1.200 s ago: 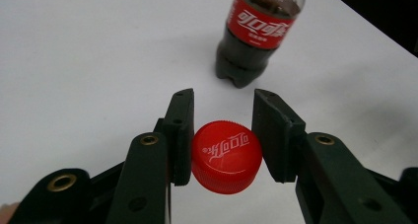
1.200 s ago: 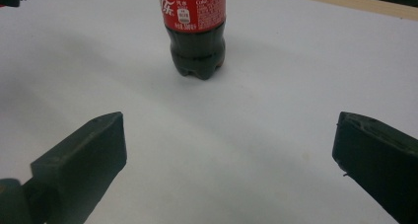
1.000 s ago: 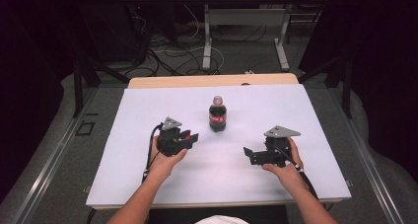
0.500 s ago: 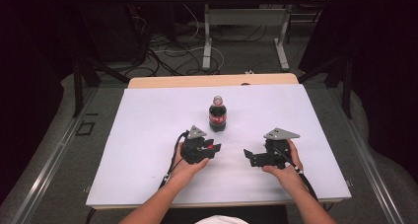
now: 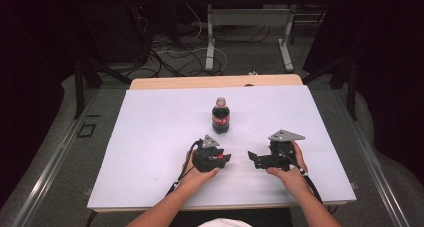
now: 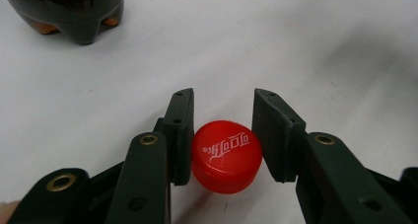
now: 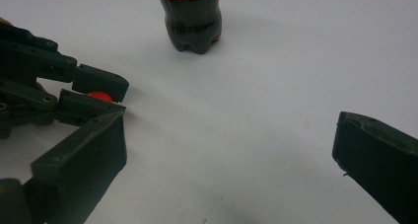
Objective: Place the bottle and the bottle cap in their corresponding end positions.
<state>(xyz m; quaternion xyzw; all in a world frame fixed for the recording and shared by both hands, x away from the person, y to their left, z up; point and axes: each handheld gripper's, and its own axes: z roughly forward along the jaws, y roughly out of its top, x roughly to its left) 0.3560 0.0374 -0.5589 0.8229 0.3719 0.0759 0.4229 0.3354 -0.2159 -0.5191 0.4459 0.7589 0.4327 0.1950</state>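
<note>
1. High view: the left claw [image 5: 226, 158] sits low over the white tabletop [image 5: 150, 132], toward the middle of the near edge, clenched on a small round red plastic bottle cap [image 5: 218, 157]. The dark plastic cola bottle with a red label [image 5: 220, 116] stands upright near the tabletop's centre, well beyond the cap toward the far edge. Its neck looks uncapped, though it is too small to be sure. The right claw [image 5: 252, 157] rests near the same near edge, toward the right-hand side, and holds nothing.

2. Left gripper view: the two black pads press the cap's [image 6: 226, 156] ribbed side wall from opposite sides, and the cap is at or just above the surface. Its printed top faces up, so its short axis is vertical and its open mouth points down at the tabletop. The bottle's lobed base [image 6: 74, 12] stands further toward the far edge.

3. Right gripper view: the right claw's [image 7: 229, 157] jaws stand wide apart, released, over bare tabletop. The left claw [image 7: 106, 93] shows at the side with the red cap [image 7: 97, 95] between its pads, and the bottle [image 7: 192, 19] stands behind.

4. Doing the step well, as I judge it: set the cap flat, mouth down, before easing the pads apart evenly so it neither tips nor rolls on its rim. Lift straight up afterwards and stay clear of the bottle.
</note>
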